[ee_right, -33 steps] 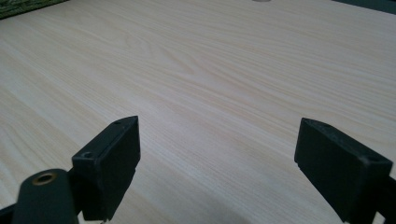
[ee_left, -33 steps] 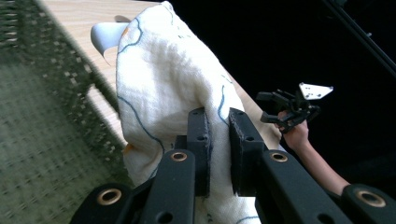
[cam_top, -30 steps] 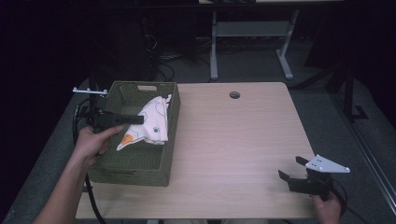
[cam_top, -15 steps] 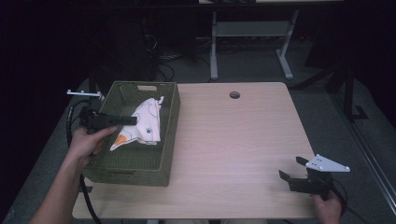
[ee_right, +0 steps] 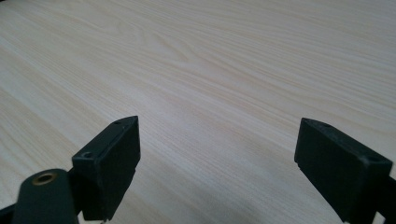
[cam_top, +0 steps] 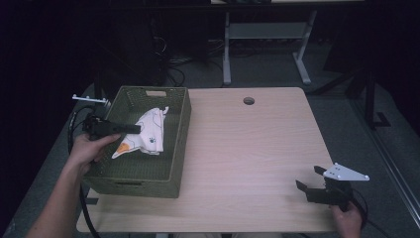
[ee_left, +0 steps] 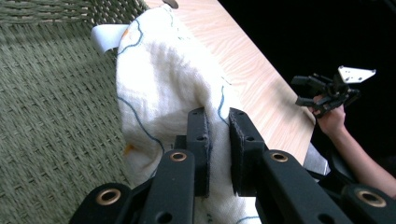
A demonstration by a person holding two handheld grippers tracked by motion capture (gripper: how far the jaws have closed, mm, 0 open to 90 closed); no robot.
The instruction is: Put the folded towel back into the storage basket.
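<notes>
High view: left tool pinches a white cloth inside the green basket, worktop's left side. Left gripper view: jaws clamp a cloth fold. Right gripper view: right tool gapes wide over bare worktop

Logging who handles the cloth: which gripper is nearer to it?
Left. The left gripper is clamped on the white cloth inside the basket; the right gripper sits open across the table.
</notes>
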